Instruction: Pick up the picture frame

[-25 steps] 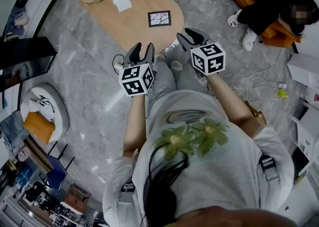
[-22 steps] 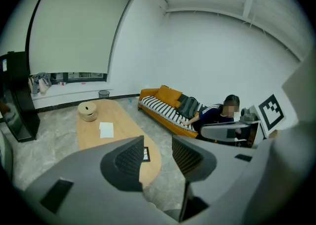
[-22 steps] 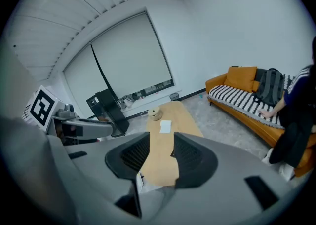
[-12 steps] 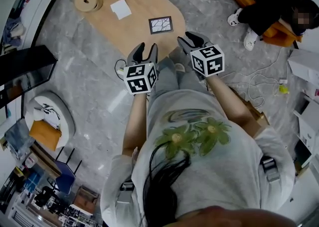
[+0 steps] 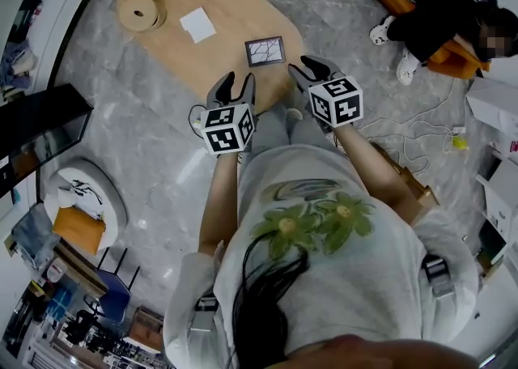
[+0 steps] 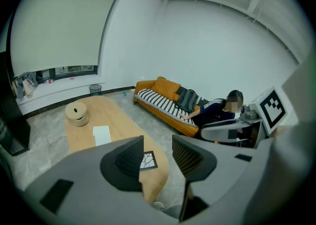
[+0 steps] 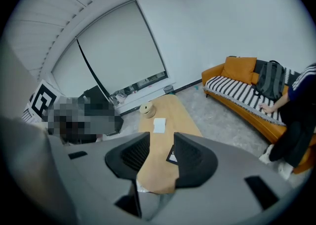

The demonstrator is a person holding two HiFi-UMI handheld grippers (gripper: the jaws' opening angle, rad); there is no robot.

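A small dark picture frame point(image 5: 265, 51) with a white cracked-line print lies flat near the close end of an oval wooden table point(image 5: 218, 36). My left gripper point(image 5: 235, 81) is open and empty, held in the air short of the table's near edge. My right gripper point(image 5: 312, 66) is open and empty too, just right of the table's end. In the left gripper view the picture frame point(image 6: 147, 160) shows between the jaws, far off. In the right gripper view only a corner of the frame point(image 7: 172, 157) shows beside the right jaw.
A round wooden box point(image 5: 139, 12) and a white sheet point(image 5: 198, 24) lie further along the table. A person point(image 5: 441, 7) sits by an orange sofa point(image 6: 165, 103) at the right. Cables point(image 5: 421, 137) trail over the grey floor. A dark screen point(image 5: 40, 120) stands at the left.
Both grippers have moved forward and slightly down toward the table's near end. The picture frame now lies closer to them in the head view. Jaws unchanged.
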